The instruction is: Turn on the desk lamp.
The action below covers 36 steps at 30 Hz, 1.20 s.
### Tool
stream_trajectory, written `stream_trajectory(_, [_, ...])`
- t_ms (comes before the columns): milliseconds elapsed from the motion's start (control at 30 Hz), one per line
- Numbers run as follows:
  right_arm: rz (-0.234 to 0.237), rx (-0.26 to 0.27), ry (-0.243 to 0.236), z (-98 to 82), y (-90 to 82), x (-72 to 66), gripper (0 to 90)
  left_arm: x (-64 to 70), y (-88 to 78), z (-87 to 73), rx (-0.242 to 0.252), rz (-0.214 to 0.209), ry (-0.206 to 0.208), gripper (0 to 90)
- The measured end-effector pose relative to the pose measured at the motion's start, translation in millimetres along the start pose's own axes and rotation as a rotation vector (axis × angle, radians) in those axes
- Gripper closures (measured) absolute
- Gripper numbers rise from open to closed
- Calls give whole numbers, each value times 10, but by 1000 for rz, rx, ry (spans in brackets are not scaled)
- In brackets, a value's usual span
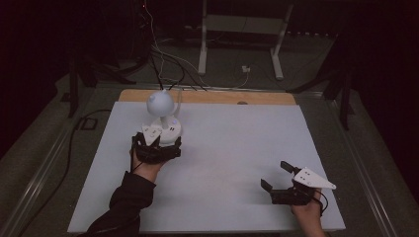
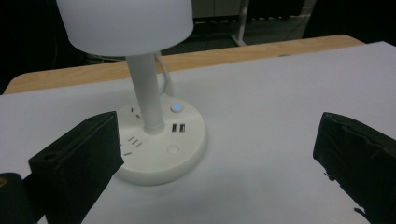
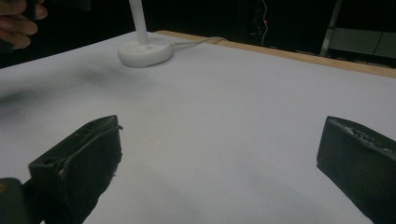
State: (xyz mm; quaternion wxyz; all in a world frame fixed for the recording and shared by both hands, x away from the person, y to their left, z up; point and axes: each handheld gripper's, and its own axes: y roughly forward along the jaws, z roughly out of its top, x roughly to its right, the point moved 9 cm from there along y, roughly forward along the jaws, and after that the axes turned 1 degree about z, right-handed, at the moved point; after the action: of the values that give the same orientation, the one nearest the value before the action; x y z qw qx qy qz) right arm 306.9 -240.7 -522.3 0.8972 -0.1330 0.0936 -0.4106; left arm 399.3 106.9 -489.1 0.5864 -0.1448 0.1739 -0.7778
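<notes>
A white table lamp with a round shade stands on its round base at the back left of the white table top. In the left gripper view the base carries sockets, USB ports and a small blue-lit button beside the stem. My left gripper is open, right at the base's near side, with its left jaw against the base edge and nothing held. Near the front right corner my right gripper rests open and empty, far from the lamp base.
A wooden strip shows along the table's back edge, and the lamp's white cord runs off over it. Cables and a white desk frame lie on the dark floor behind. Bare white surface lies between the grippers.
</notes>
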Motion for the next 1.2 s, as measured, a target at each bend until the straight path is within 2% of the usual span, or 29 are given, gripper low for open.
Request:
stream_trajectory(233, [3, 6, -1, 9, -3, -5, 0, 12, 156, 27, 1, 20, -40, 16])
stream_trajectory(467, [7, 7, 5, 10, -5, -7, 0, 0, 277, 28, 3, 54, -48, 17])
stream_trajectory(567, [11, 7, 6, 9, -4, -11, 0, -33, 348, 26, 13, 82, -55, 35])
stream_trajectory(700, [15, 6, 5, 9, -1, -16, 0, -56, 405, 19, 14, 95, -54, 43])
stream_trajectory(833, [21, 4, 14, 2, 6, -15, 0, -119, 493, -4, 4, 116, -72, 51])
stream_trajectory(1033, [22, 3, 17, -2, 5, -11, 0, -187, 571, -87, -18, 134, -68, 174])
stream_trajectory(1200, [23, -1, 22, -10, 8, -4, 0, -188, 573, -120, -20, 138, -44, 364])
